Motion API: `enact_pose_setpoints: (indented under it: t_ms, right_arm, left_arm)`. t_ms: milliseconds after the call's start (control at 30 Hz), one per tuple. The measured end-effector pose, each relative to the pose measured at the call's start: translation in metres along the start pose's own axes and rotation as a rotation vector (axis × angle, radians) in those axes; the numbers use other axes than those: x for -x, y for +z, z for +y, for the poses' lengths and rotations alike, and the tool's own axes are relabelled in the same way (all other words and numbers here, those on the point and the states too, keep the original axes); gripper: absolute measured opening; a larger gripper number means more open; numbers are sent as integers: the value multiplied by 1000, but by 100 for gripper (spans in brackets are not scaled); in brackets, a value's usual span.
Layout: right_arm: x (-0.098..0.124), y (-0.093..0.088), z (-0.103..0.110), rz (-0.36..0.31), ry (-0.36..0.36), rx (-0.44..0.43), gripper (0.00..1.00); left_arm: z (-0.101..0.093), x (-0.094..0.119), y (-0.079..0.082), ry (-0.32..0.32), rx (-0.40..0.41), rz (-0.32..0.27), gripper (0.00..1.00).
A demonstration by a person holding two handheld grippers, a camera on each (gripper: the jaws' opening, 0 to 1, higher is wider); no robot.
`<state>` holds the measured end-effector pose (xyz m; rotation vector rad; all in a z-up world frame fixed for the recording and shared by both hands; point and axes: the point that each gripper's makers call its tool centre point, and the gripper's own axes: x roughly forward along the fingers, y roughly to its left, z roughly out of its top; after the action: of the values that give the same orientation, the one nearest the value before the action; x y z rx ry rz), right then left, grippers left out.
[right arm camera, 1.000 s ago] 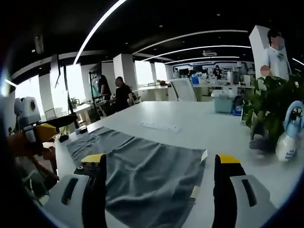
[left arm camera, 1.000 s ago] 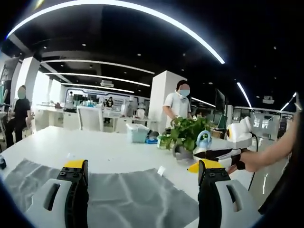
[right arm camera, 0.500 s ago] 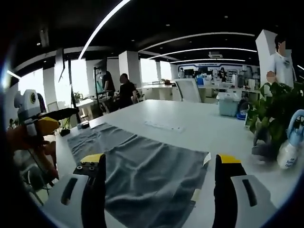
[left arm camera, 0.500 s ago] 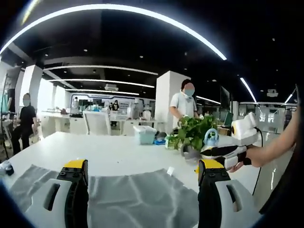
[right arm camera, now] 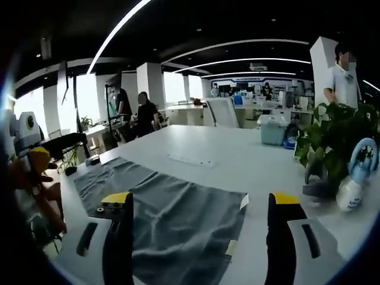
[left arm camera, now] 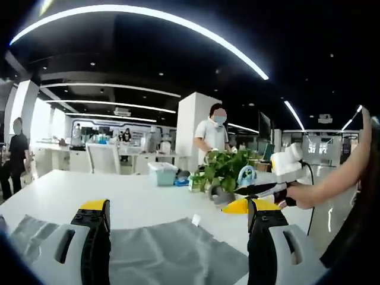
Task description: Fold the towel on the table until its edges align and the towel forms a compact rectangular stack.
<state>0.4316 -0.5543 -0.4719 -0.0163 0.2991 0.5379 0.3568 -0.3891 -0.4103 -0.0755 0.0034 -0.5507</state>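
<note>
Grey towel spread flat on white counter, soft, creased, rectangular, white tag at the 2 o'clock corner. Left hand-held gripper wide apart, empty, above the near hem; right hand-held gripper likewise wide, empty. Risk, judged: pinching one layer off-corner, skewing edges; sweeping toward potted plant and spray bottle at 3 o'clock.

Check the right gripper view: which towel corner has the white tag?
The far right corner of the towel, nearest the plant. A white tag sticks out there; the far left corner, toward the left gripper, shows none.
</note>
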Motion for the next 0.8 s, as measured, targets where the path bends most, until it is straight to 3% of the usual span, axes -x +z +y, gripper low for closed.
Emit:
enact_pose_setpoints:
  t_ms: [133, 300, 367, 433, 533, 600, 700, 800]
  right_arm:
    - [3, 13, -12, -11, -15, 22, 93]
    - [19, 28, -40, -25, -3, 56, 93]
    - [20, 30, -53, -27, 19, 78, 93]
    - [19, 21, -65, 35, 55, 117, 92]
    - [16, 25, -86, 31, 97, 121, 90]
    - [14, 28, -100, 37, 143, 125, 91]
    - [9, 27, -123, 86, 198, 236, 90]
    - [3, 28, -137, 108, 237, 250, 89]
  left_arm:
    - [-14, -8, -7, -76, 25, 3, 99]
    - [-43, -37, -24, -128, 76, 22, 99]
    - [-53, -50, -29, -131, 56, 22, 99]
    - [-61, -63, -39, -120, 70, 62, 99]
    - [-73, -81, -48, -124, 84, 52, 99]
    - [-77, -92, -61, -110, 85, 96, 99]
    - [-84, -104, -72, -90, 87, 120, 99]
    - [-90, -113, -79, -89, 80, 143, 99]
